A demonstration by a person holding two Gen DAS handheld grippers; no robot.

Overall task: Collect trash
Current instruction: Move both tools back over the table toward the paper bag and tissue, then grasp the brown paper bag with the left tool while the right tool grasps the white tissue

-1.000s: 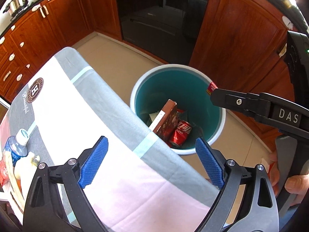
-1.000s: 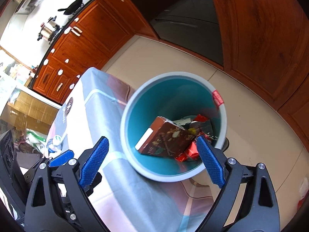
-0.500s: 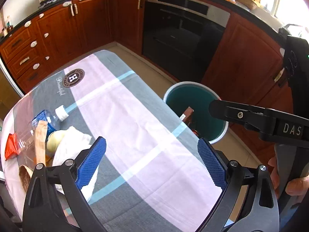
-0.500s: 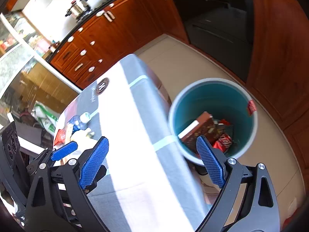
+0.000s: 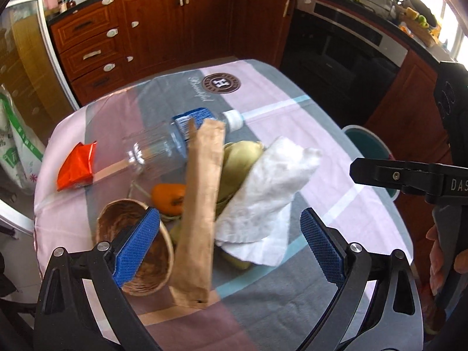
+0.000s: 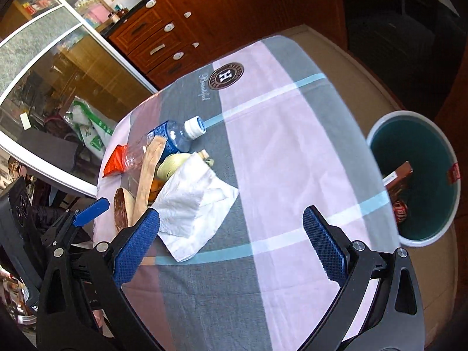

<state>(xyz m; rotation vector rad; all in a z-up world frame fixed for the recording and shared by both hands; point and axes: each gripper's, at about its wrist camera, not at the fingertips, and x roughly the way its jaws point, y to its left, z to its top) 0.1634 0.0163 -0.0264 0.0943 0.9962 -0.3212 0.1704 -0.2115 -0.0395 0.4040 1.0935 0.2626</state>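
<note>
A heap of trash lies on the clothed table (image 5: pixel 263 93): a clear plastic bottle (image 5: pixel 175 137) on its side, an orange wrapper (image 5: pixel 77 165), a long brown paper bag (image 5: pixel 201 199) and a crumpled white napkin (image 5: pixel 269 187). My left gripper (image 5: pixel 229 247) hovers open over the bag and napkin, nothing between its pads. My right gripper (image 6: pixel 231 244) is open above the cloth, right of the napkin (image 6: pixel 193 204) and bottle (image 6: pixel 172 137). The teal bin (image 6: pixel 415 175) with a white rim stands on the floor to the right, holding a brown box and a red can.
A woven basket (image 5: pixel 137 251), an orange fruit (image 5: pixel 169 197) and a yellow-green object (image 5: pixel 239 155) sit among the heap. Wooden cabinets (image 5: pixel 181 26) and a black oven (image 5: pixel 342 46) line the far side. A hand (image 5: pixel 444 257) holds the right gripper's handle at the left view's right edge.
Both grippers have swung away from the bin to the left, back over the table. The trash heap, before at the left edge, now lies under the left gripper. Both stay open.
</note>
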